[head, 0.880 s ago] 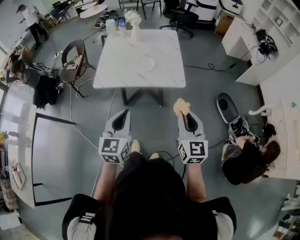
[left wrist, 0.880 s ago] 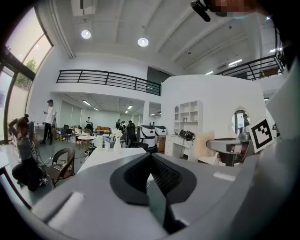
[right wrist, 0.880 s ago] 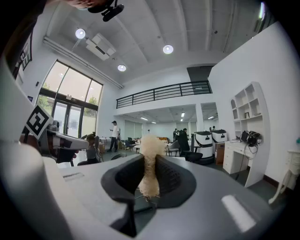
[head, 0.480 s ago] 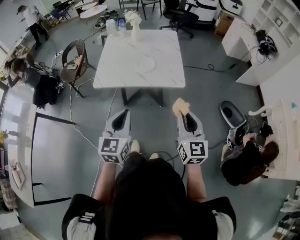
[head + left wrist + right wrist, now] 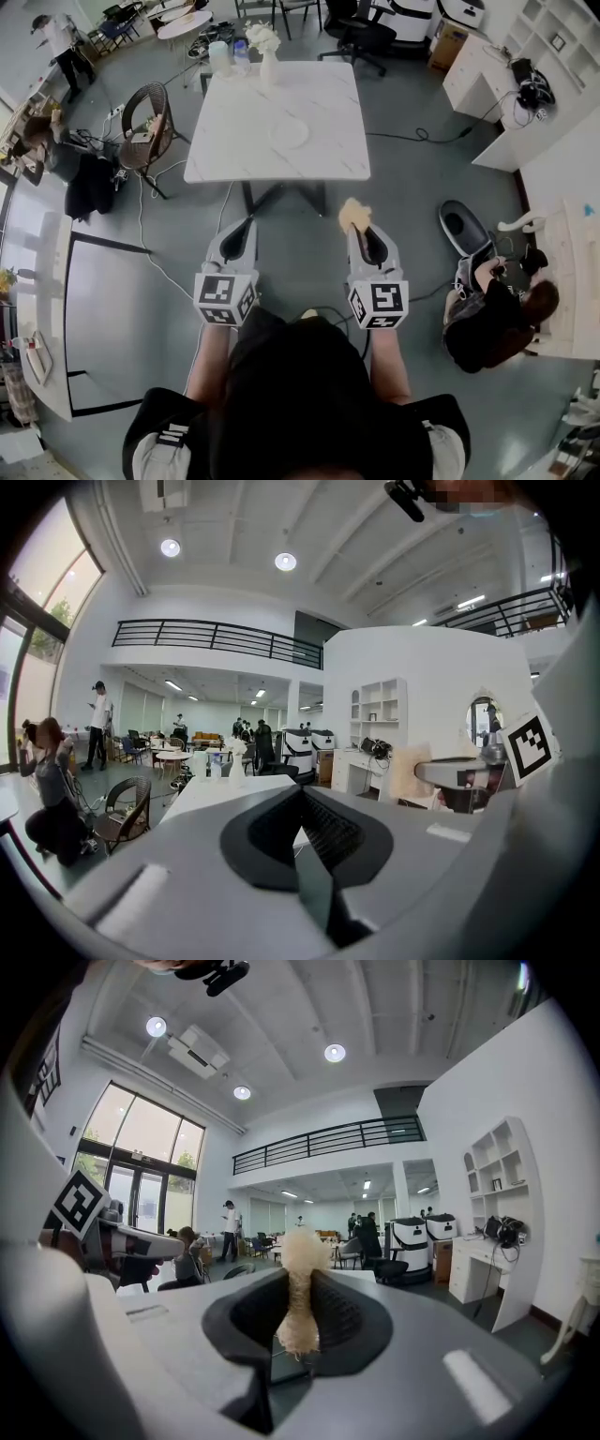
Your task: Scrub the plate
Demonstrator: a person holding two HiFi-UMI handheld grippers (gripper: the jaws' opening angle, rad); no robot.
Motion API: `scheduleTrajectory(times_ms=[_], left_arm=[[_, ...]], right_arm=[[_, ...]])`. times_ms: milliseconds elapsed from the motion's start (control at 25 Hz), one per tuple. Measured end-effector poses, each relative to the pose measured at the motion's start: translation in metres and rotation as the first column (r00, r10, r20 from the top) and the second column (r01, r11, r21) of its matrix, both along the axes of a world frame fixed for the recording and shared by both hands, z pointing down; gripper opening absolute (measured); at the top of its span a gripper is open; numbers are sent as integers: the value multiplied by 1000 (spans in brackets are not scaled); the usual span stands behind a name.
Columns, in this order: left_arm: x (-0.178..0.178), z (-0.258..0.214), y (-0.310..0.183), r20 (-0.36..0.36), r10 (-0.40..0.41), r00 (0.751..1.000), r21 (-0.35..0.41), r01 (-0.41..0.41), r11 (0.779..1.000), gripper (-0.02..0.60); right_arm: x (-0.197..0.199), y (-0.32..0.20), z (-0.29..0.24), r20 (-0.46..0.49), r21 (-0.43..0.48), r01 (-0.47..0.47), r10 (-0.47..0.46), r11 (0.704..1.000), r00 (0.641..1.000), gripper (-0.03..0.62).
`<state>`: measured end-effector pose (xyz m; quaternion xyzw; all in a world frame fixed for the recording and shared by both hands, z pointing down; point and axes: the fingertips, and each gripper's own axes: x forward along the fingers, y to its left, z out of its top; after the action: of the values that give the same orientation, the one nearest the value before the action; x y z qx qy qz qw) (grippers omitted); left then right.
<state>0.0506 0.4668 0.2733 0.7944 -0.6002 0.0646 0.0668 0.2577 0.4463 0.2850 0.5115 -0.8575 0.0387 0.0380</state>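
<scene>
Beyond both grippers, on the far side of the grey floor (image 5: 422, 187), stands the white table (image 5: 216, 141). The plate (image 5: 291, 132) lies flat on it, a little right of the middle, pale and hard to tell from the marble top. At the table's far edge a vase (image 5: 270, 66) of white flowers stands upright, with a clear jug (image 5: 221, 54) just to its left. The two grippers hang side by side over the floor on the near side of the table, well apart from the plate, both pointing toward the table and close to level. The left hand-held gripper (image 5: 247, 223) is closed, its ribbed black pads (image 5: 328, 832) brought together with nothing between them. The right hand-held gripper (image 5: 358, 228) is clamped on a tan scrubber (image 5: 352, 213). The right gripper view shows the scrubber squeezed thin between the pads, its fluffy end bulging out past the jaw tips toward the table. A wicker chair (image 5: 150, 112) stands left of the table, and a black office chair (image 5: 361, 33) stands beyond its far right corner. A person (image 5: 492, 323) crouches on the floor at the right, near a dark oval bin (image 5: 459, 217).
</scene>
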Motion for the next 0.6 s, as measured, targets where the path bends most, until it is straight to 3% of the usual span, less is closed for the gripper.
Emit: scheduleTrajectory(times_ms=[320,600], left_arm=[[-37,5,-57,-10,21,1000,-6,-21,1000,5],[-88,12,-138,-33,101,994,-41,-102,994,5]], right_arm=[[-28,-44,3,-2,-3,-36,36,999,999,69],[-89,-108,-1,-22,-17,-89,89,996,996,69]])
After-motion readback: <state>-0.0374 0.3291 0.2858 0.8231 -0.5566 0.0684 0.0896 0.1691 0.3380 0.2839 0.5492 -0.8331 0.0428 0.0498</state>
